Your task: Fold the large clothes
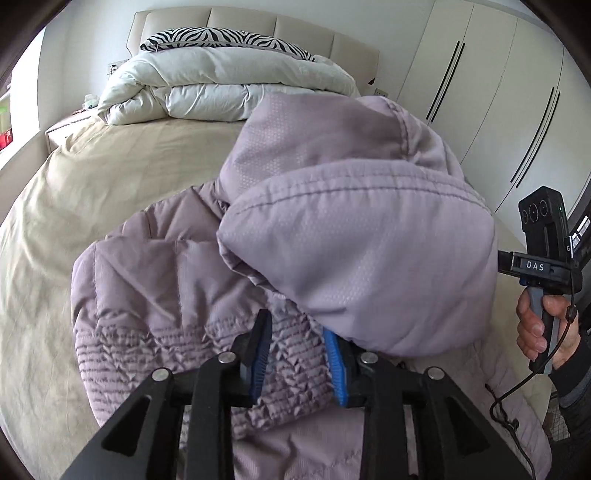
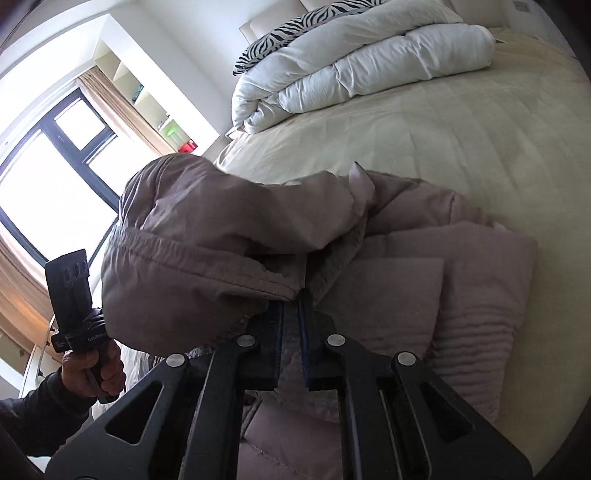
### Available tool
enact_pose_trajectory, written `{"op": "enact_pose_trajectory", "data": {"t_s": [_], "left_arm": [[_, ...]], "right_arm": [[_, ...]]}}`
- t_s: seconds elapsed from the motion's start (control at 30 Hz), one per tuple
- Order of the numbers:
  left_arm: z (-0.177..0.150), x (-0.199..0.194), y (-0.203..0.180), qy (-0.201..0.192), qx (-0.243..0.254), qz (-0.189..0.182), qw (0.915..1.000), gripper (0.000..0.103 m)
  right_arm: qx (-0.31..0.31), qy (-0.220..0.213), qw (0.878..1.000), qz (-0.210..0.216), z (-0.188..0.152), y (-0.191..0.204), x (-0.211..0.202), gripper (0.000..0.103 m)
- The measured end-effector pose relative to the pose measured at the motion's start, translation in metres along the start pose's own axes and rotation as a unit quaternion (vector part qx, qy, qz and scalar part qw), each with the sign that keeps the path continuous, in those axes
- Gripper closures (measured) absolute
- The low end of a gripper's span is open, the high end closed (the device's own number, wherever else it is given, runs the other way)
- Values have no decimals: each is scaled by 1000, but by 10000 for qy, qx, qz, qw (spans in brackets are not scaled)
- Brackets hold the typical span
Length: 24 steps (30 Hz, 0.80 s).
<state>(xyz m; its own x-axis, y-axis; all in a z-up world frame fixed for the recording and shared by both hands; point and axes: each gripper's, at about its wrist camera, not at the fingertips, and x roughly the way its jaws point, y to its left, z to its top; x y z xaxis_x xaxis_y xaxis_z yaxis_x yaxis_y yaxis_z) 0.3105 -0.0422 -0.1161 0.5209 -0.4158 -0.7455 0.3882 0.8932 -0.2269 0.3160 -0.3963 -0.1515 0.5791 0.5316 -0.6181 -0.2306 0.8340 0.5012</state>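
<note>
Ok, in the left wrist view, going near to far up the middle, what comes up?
Left tool's blue-padded tips → quilted mauve puffer jacket → tan bedsheet → folded white duvet → zebra-print pillow → beige padded headboard.

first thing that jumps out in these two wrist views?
The mauve puffer jacket on the beige bed, its hood lifted. The right gripper is clamped on the hood's edge; the left gripper is open over the quilted hem. A white duvet is bunched by the headboard.
</note>
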Motion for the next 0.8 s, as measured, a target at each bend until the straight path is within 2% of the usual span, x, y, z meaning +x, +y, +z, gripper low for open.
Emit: {"op": "enact_pose_trajectory", "data": {"t_s": [0.1, 0.13, 0.17, 0.2, 0.23, 0.27, 0.3, 0.33, 0.43, 0.47, 0.53, 0.6, 0.63, 0.7, 0.73, 0.77, 0.8], "left_arm": [[-22, -12, 3, 213, -26, 116, 9997, 65], [-24, -19, 4, 166, -16, 221, 9996, 65], [-28, -29, 4, 75, -11, 307, 9995, 65], [-24, -38, 4, -37, -15, 341, 9994, 65], [-20, -47, 3, -186, -12, 355, 9992, 64], [-11, -55, 0, -347, 15, 354, 9988, 55], [-1, -61, -3, -496, 73, 375, 9980, 51], [12, -66, -8, -660, 151, 418, 9968, 45], [56, -74, -21, -1119, 363, 495, 9918, 43], [71, -74, -24, -1209, 384, 486, 9907, 39], [98, -61, -33, -1165, 522, 538, 9904, 32], [111, -39, -40, -993, 643, 644, 9909, 32], [113, -24, -41, -791, 645, 662, 9926, 32], [105, 4, -39, -405, 558, 616, 9957, 45], [94, 14, -39, -278, 489, 574, 9968, 52], [85, 23, -38, -172, 428, 544, 9975, 52], [74, 31, -37, -109, 355, 518, 9980, 52]], "right_arm": [[119, -17, 9997, -204, -33, -6, -16, 93], [147, -55, 9997, -209, -43, -7, -24, 87], [205, -72, 9996, -197, -49, -7, -30, 76], [294, -96, 9994, -132, -53, -8, -36, 69], [391, -139, 9991, -47, -56, -8, -41, 42], [516, -253, 9983, 38, -57, -8, -47, 23], [634, -403, 9971, 147, -59, -6, -54, 21], [697, -454, 9960, 323, -58, -3, -56, 21], [1044, -195, 9906, 858, -44, 6, -48, 21], [1246, -86, 9873, 976, -39, 9, -44, 21], [1744, 163, 9774, 1181, -28, 8, -26, 21], [2198, 354, 9649, 1395, -21, 1, -5, 21], [2281, 419, 9629, 1383, -18, -1, 3, 24], [2288, 417, 9658, 1147, -12, -5, 16, 35], [2303, 425, 9659, 1099, -11, -7, 22, 49], [2291, 415, 9674, 1000, -6, -10, 28, 65], [2242, 362, 9702, 846, -6, -11, 29, 70]]}}
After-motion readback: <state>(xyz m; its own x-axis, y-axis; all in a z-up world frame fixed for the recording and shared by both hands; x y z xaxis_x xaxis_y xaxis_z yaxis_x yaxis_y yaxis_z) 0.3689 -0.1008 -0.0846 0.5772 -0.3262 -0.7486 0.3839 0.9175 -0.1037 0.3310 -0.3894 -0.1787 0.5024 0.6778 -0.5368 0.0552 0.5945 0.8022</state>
